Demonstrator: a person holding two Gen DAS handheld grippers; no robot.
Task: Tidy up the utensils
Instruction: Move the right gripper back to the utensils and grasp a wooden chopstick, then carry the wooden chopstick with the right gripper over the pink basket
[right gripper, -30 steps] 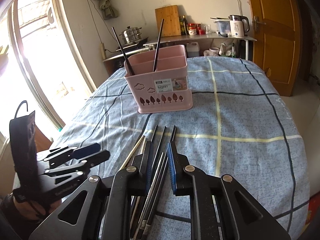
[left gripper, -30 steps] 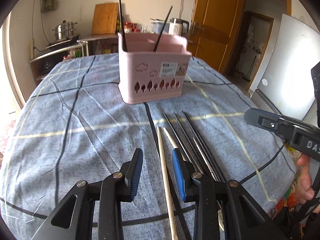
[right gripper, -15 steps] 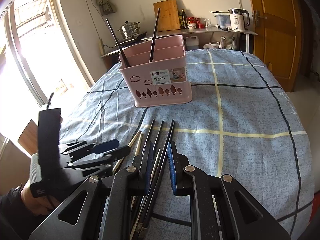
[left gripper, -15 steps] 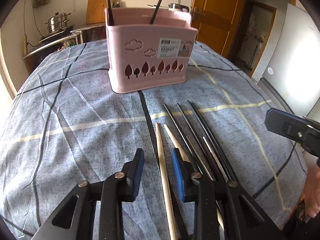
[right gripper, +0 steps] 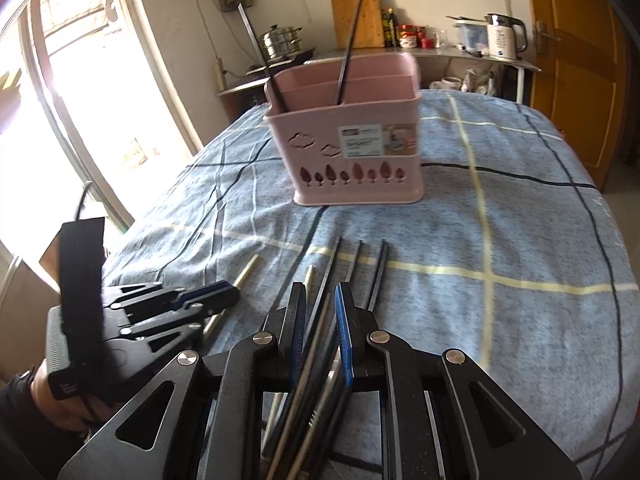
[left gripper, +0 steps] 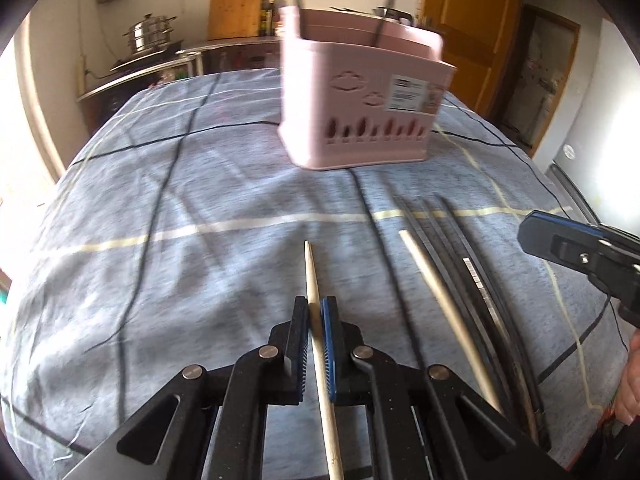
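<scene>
Left wrist view: left tool (left gripper: 316,322) is closing round a pale wooden chopstick (left gripper: 313,276), stick sits right between the blue pads, tip poking out fwd toward the pink holder (left gripper: 360,120). Pads look to be pressing on it already. A second pale chopstick (left gripper: 432,280) lies just to the right on the counter (left gripper: 160,240), beside a bunch of dark chopsticks (left gripper: 460,264). Counter has a blue checked cloth over it.

Right wrist view: right tool (right gripper: 320,320) straddles that bunch, w/ several dark sticks and a lighter one running between its pads; jaws partly open, can't tell if they actually pinch anything. Holder stands upright further back, well apart from both tools, w/ two dark chopsticks (right gripper: 344,52) leaning in it. Left tool also shows here at lower left, a hand (right gripper: 48,396) round its grip.
</scene>
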